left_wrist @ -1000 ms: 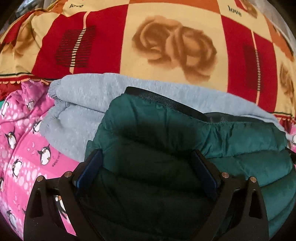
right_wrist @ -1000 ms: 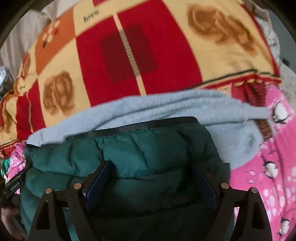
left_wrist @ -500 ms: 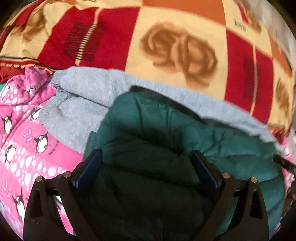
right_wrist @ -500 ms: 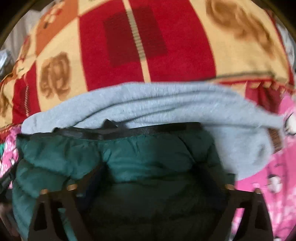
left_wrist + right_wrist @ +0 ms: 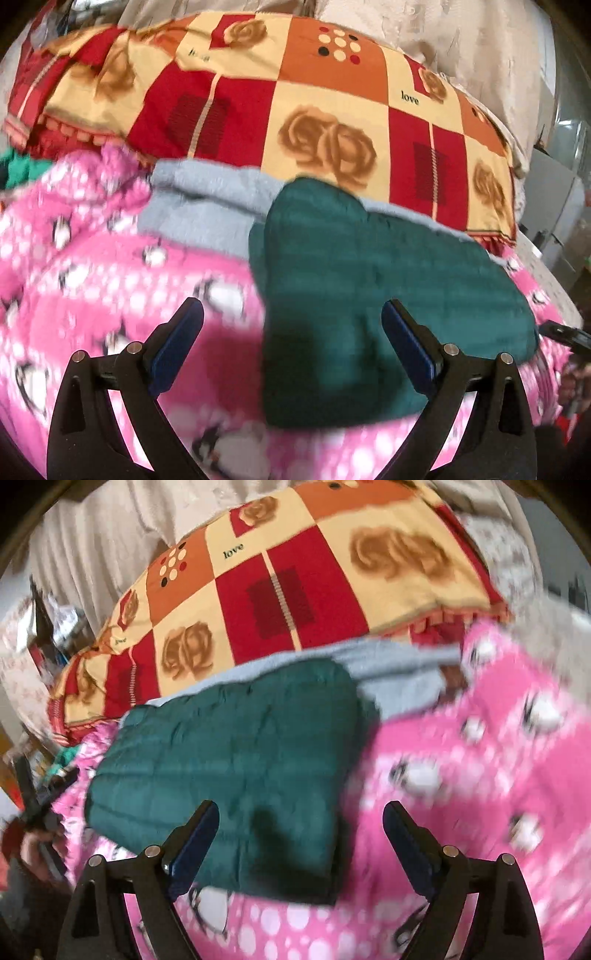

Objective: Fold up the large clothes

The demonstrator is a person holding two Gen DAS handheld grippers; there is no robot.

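A folded dark green puffer jacket [image 5: 384,288] lies on a pink penguin-print blanket [image 5: 110,280], partly on top of a folded grey garment [image 5: 207,199]. It also shows in the right wrist view [image 5: 236,768], with the grey garment [image 5: 399,679] behind it. My left gripper [image 5: 291,343] is open and empty, above the jacket's left edge. My right gripper [image 5: 299,842] is open and empty, above the jacket's right edge. Both views are motion-blurred.
A red, cream and orange rose-print blanket [image 5: 295,99] lies bunched behind the clothes, also in the right wrist view [image 5: 295,590]. Pale curtains [image 5: 92,546] hang beyond. The pink blanket [image 5: 480,775] spreads right. Clutter sits at the far left [image 5: 40,627].
Both grippers have pulled back and up from the green jacket, which now looks smaller and lies flat on the pile. More of the pink blanket and the room shows.
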